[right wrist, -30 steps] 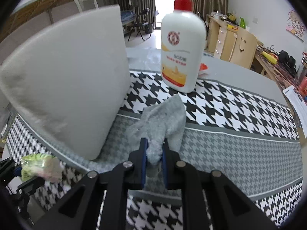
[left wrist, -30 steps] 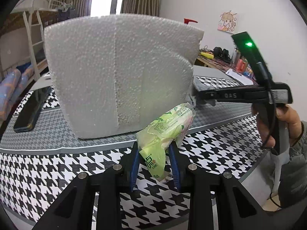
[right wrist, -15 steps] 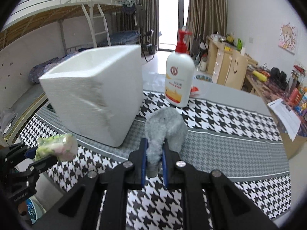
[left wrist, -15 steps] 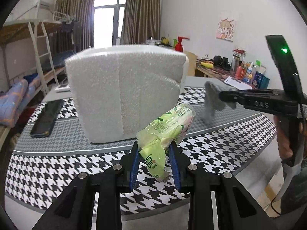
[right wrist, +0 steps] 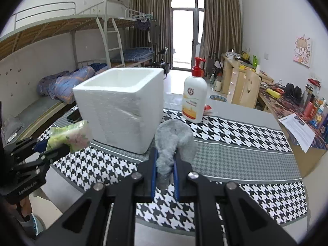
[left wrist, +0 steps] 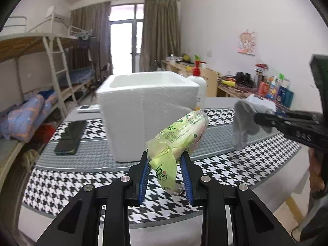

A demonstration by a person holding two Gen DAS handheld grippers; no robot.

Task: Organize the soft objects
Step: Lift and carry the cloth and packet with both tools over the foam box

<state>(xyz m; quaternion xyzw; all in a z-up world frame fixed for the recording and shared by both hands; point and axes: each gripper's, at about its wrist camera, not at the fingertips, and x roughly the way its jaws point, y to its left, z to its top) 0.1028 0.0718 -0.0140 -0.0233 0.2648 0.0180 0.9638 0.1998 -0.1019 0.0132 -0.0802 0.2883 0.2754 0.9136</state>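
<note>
Two tools were loaded and held above the houndstooth-patterned desk [right wrist: 235, 131]. The left tool [left wrist: 166, 176] was closed on a green plastic-wrapped tissue pack [left wrist: 176, 139], which stuck up and to the right; the right tool [right wrist: 165, 176] was pinched shut on a limp grey fleece cloth [right wrist: 173, 141]. The open white foam box [right wrist: 121, 106] stood just beyond both, beside a white pump bottle with a red top [right wrist: 193, 98]. Likely next came the drop: each tool should rise over the near rim, centre above the opening, then release, one after the other so the arms do not collide.
</note>
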